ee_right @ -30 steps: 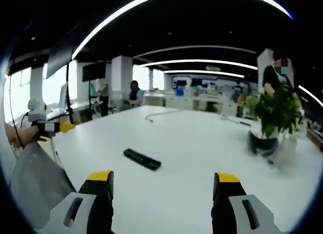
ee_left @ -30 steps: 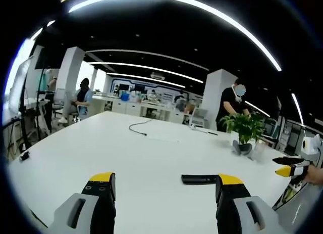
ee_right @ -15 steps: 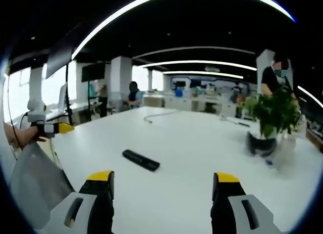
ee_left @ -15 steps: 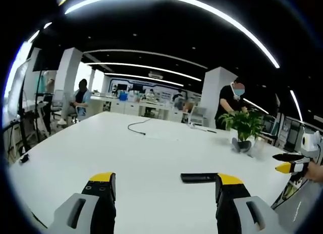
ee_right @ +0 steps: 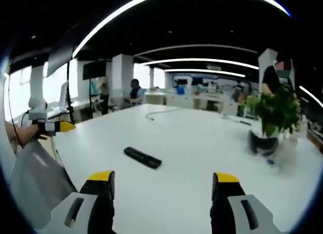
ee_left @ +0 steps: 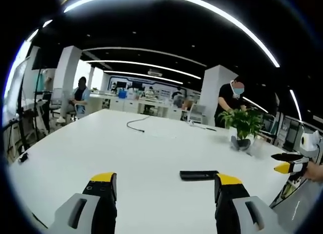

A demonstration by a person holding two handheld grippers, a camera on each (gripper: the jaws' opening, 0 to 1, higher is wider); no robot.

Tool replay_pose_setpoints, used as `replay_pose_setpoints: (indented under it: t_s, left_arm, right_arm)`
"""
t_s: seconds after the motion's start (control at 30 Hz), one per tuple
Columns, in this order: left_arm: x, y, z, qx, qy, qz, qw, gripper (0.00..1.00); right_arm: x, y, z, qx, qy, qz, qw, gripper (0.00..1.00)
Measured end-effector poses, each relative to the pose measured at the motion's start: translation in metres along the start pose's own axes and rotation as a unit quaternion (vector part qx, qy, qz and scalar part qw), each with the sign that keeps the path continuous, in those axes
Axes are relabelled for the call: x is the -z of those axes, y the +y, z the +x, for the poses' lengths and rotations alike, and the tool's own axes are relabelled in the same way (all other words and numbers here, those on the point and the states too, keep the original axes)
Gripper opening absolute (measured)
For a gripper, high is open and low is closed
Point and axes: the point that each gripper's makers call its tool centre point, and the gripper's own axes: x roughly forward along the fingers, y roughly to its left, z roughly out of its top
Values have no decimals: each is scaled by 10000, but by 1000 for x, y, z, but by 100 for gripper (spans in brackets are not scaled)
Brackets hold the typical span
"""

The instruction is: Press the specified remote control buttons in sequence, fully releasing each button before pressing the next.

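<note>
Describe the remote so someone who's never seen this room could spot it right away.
Look at the big white table. The remote lies flat on it, well short of the potted plant. It is the only slim black bar there.

Left gripper [ee_left: 161,181] and right gripper [ee_right: 164,179], grey jaws with slotted sides, yellow-capped black tips, white housing behind

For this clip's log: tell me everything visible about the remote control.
The remote control is a slim black bar, matte like plastic, lying flat on the white table. In the right gripper view it lies diagonally; in the left gripper view it lies just beyond that gripper's right finger. Nothing touches it but the table. Its buttons are too small to tell.
</note>
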Motion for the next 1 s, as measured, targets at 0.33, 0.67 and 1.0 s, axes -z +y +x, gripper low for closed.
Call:
replay_pose_setpoints:
  t_s: [0.33, 0.67, 1.0]
  left_arm:
    - [-3, -11, 1, 233, -35, 51, 9997, 81]
    - [16, -47, 5, 1130, 667, 637, 9893, 94]
    - [-4, -59, 35, 1691, 942, 938, 9766, 100]
  right_arm:
    - [0, -3, -1, 36, -19, 74, 10000, 76]
    - [-5, -12, -4, 226, -143, 137, 9995, 77]
    - [-4, -14, -1, 218, -5, 18, 9998, 81]
